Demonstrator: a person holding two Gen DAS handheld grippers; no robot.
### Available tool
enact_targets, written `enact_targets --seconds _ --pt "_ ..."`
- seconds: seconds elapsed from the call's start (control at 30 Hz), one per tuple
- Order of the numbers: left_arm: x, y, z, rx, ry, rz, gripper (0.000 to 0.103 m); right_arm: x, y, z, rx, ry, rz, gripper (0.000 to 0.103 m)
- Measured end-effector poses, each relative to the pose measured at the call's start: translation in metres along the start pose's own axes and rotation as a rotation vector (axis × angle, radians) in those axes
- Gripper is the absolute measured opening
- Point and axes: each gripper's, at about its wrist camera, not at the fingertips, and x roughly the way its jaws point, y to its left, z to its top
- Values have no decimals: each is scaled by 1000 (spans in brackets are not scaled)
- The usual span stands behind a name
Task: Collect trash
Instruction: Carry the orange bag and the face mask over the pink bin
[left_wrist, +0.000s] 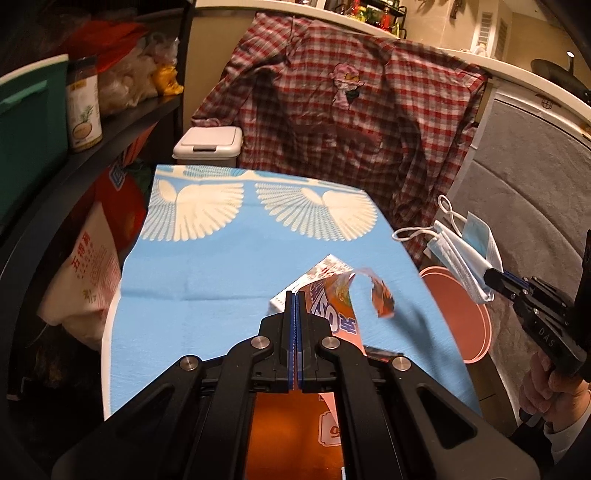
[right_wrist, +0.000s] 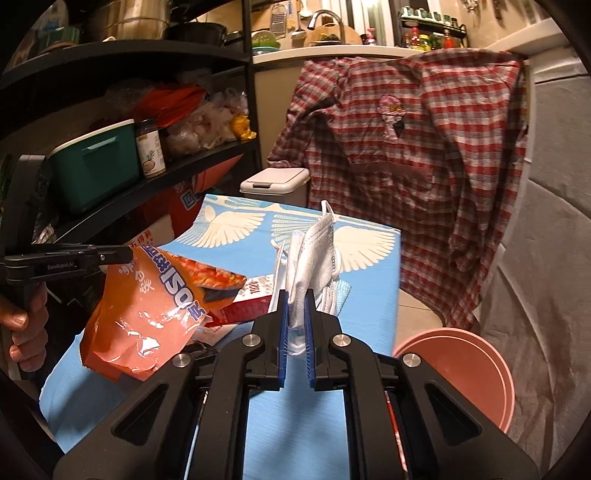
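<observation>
Dim warm light, fisheye-bent edges, slight blur

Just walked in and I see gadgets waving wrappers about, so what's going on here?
A person is clearing trash off a table covered with a blue cloth, holding a gripper in each hand. The left gripper is shut on an orange snack bag, lifted above the cloth. The right gripper is shut on a bunch of face masks. A pink bin stands on the floor beside the table. A red-and-white carton still lies on the cloth.
</observation>
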Motion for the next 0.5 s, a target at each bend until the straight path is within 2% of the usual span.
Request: enact_targets --seconds 0.5 --pt "8 -50 7 37 -28 -45 0 -23 -37 -3 53 -7 -50 9"
